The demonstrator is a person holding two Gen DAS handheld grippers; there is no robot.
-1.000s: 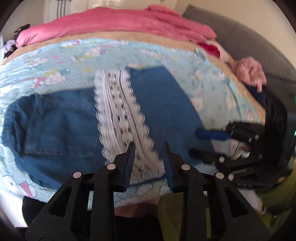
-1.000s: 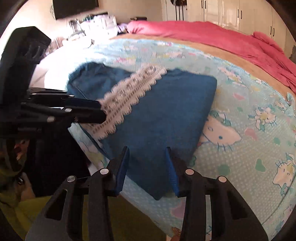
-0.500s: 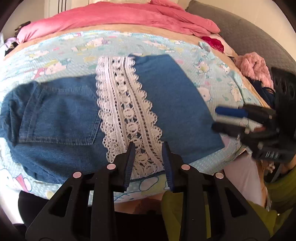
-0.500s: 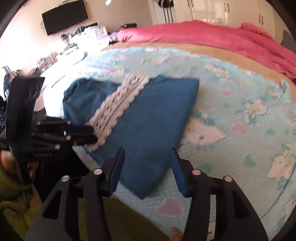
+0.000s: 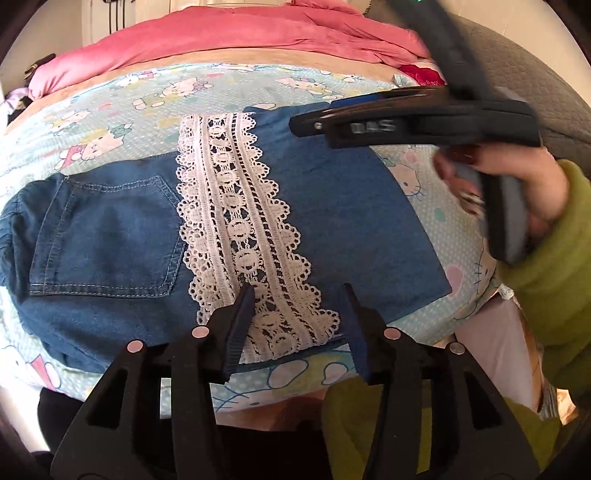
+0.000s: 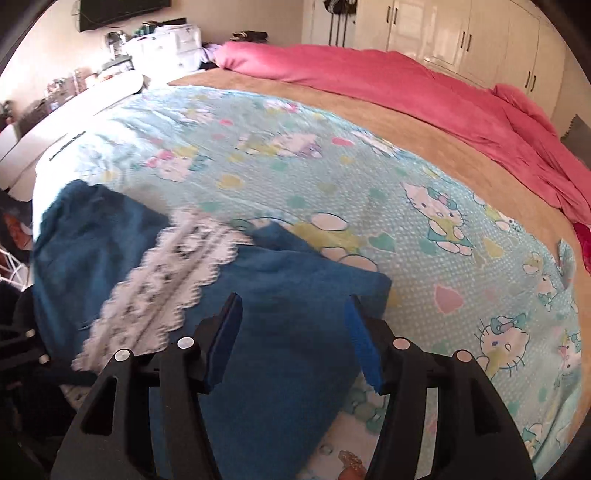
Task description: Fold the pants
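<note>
Across the bed point(image 6: 424, 122) a pale blue cartoon-cat sheet point(image 6: 280, 155) lies spread, with a pink duvet point(image 6: 369, 77) heaped along its far side. White wardrobe doors point(image 6: 461, 33) line the wall beyond it. Near the bed's front edge lie the folded denim pants point(image 5: 332, 206), flat on the sheet, a back pocket point(image 5: 107, 236) showing at one end and a smooth folded panel at the other. A white lace band point(image 5: 243, 236) runs across them between pocket and panel.

The left claw point(image 5: 295, 325) hangs over the near edge of the pants, above the end of the lace; its jaws are apart and opening, with no cloth pinched between them. The right claw point(image 6: 291, 339) is over the plain folded panel, jaws likewise parted and widening, gripping nothing. From the left wrist view the right claw point(image 5: 314, 123) reaches in above the far corner of the pants, carried by a hand point(image 5: 517, 184) in a green sleeve point(image 5: 554, 266).
</note>
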